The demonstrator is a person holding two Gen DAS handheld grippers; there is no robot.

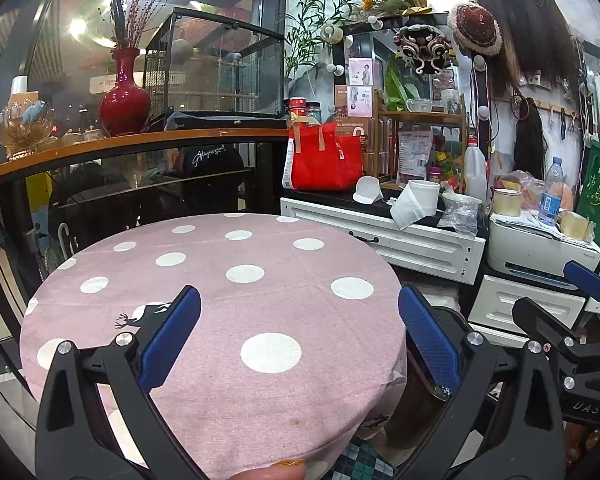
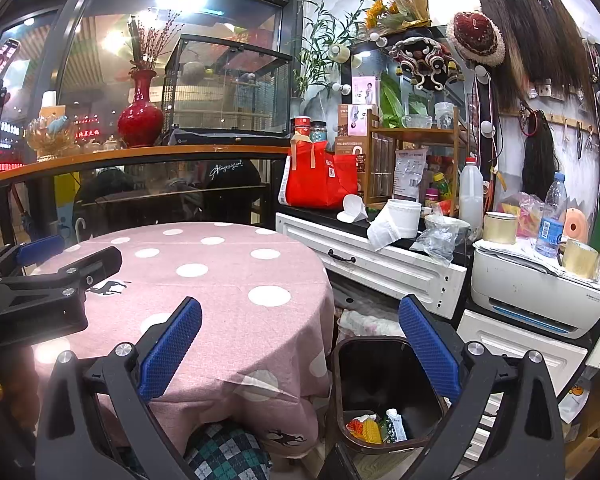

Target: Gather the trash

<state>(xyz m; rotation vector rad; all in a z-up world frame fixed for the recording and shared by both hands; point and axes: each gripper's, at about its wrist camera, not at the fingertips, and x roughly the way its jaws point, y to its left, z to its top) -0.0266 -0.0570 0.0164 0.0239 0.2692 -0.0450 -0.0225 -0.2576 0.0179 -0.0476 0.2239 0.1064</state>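
Black cloth [image 1: 210,158] behind glass, white script "Atagezisiant", partly legible.

Two fisheye views look forward along each gripper's fingers from just above the near edge of a round table [image 1: 236,280] with a pink dotted cloth. The left view sits squarely over the table; the right view sits further right, taking in the bin [image 2: 380,392] beside the table. Both share the table, the glass counter [image 1: 140,148] behind it and the cluttered white cabinet [image 2: 380,264] on the right.
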